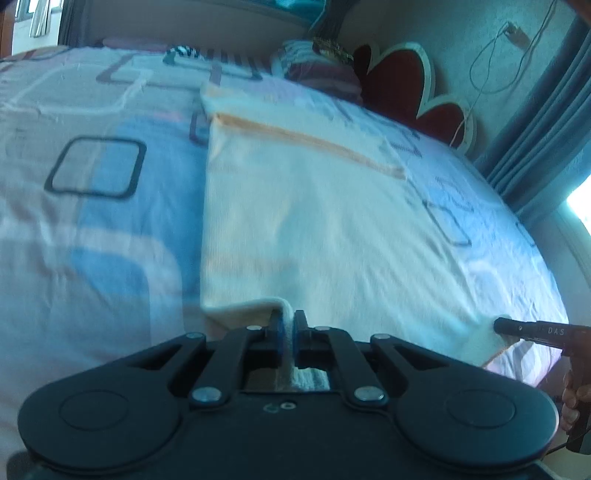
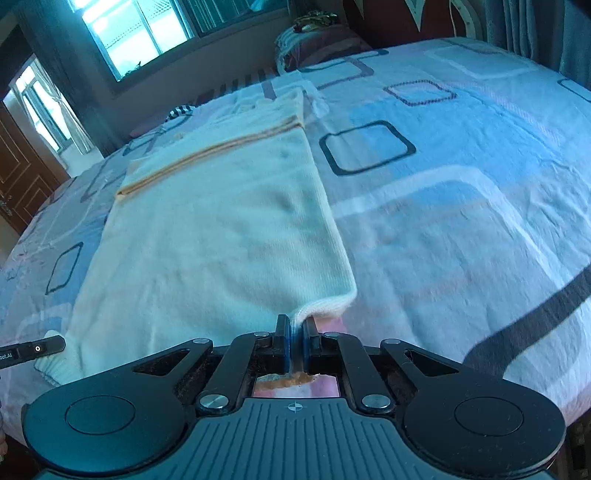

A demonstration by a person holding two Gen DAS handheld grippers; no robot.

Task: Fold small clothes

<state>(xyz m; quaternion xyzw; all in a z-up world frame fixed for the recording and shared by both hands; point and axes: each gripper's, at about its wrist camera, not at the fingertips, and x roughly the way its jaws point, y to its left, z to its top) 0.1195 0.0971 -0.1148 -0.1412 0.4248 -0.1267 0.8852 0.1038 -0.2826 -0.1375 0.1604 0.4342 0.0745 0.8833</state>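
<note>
White knitted garment [image 1: 314,221] spread flat on the patterned bedsheet [image 1: 92,229], hem end at the near edge of the bed, an orange stripe [image 1: 314,142] crossing it toward the far end. Left gripper [image 1: 290,328] clamped narrow on the near left hem corner, fabric pinched between the blue pads and lifted into a small fold. Right gripper [image 2: 295,332] likewise pinched tight on the near right hem corner of the garment [image 2: 221,229], ribbed edge curling up just beside the fingers. Seen from the left wrist, right gripper's black finger [image 1: 532,330] at the hem toward the right edge of the bed. Striped pillow [image 1: 317,66] at the far edge, with a red heart-shaped cushion [image 1: 406,81] beside it against the wall. Blue curtain [image 1: 535,140] hanging along the right side. Window [image 2: 140,33] beyond the far edge in the right wrist view.
</note>
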